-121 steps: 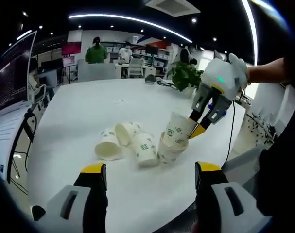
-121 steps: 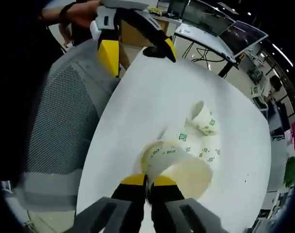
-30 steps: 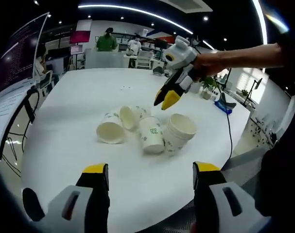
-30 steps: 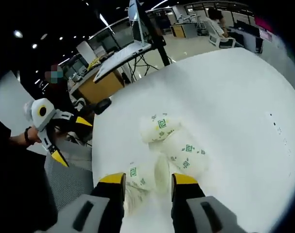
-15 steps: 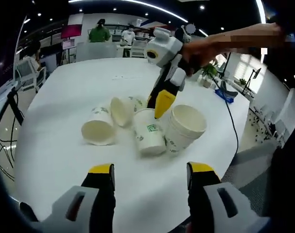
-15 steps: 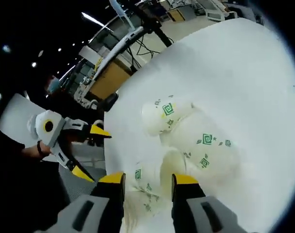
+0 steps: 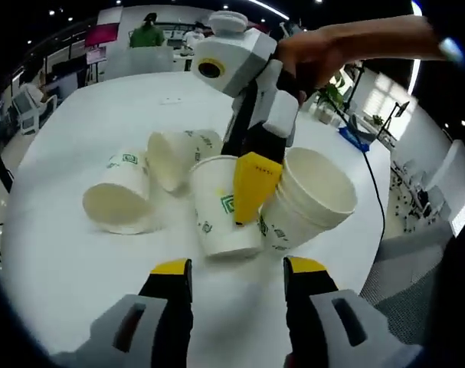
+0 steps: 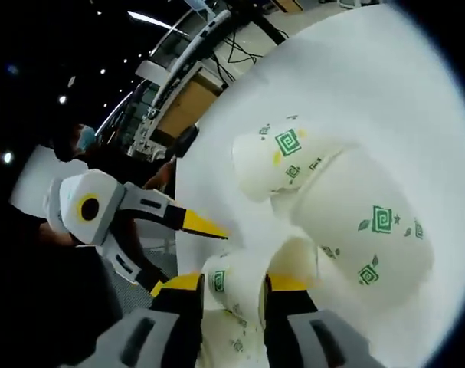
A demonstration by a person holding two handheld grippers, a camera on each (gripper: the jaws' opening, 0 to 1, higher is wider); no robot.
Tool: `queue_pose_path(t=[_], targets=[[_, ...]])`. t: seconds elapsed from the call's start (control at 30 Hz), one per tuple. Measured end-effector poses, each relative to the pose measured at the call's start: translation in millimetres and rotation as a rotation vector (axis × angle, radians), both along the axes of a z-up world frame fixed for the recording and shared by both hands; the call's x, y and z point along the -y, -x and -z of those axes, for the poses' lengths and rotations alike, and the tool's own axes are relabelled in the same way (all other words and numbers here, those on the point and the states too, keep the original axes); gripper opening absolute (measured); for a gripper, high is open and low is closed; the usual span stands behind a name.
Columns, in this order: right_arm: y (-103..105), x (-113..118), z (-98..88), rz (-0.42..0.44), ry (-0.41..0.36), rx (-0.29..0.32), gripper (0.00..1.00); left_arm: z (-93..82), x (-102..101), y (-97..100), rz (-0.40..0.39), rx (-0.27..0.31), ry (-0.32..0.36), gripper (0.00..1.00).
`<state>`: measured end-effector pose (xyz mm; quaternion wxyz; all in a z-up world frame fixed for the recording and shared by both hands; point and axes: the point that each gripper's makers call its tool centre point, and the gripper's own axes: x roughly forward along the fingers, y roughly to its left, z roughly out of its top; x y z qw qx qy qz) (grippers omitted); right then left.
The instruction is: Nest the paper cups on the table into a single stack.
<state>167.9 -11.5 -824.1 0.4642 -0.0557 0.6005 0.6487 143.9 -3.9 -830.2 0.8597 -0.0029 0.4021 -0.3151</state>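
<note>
Only rightward: upright cup stack (image 7: 309,201).

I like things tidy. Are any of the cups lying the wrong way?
Yes. Three paper cups lie tipped on their sides in a huddle on the white table. Beside them the nested stack leans askew. The right tongs straddle the rim of the nearest tipped cup, still open.

R gripper (image 7: 243,203) covers middle cup (image 7: 221,205) rim + part of stack (image 7: 305,201) side in left gripper view. Whether fingers touch cup: can't tell. In right gripper view, cup (image 8: 236,287) between jaws cut off by bottom edge, blurred; grip unclear. L gripper (image 8: 178,245) lower finger partly hidden. Background people too small.
</note>
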Motion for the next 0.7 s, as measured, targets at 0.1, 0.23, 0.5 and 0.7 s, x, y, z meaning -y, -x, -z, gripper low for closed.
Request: queue_pose_path(t=[0.1,0.23,0.5,0.7], targets=[[1,-4,0.2,0.007,-0.02,-0.034,0.21,3.8,0,-1.5,0.003,-0.004,-0.003,0.46],[3,-17,-7.7,0.031,-0.069,-0.075,0.11,5.7,-6,-4.0,0.0,-0.002,-0.012,0.46],[12,-38,-18.7,0.05,-0.134,-0.07,0.0,-4.2,-25,-2.6,-0.052,0.015,-0.002,0.48],[22,-44,-28.4,0.053,-0.157,-0.025,0.0,-8.6,-41,5.8,-0.087,0.034,-0.001,0.51]])
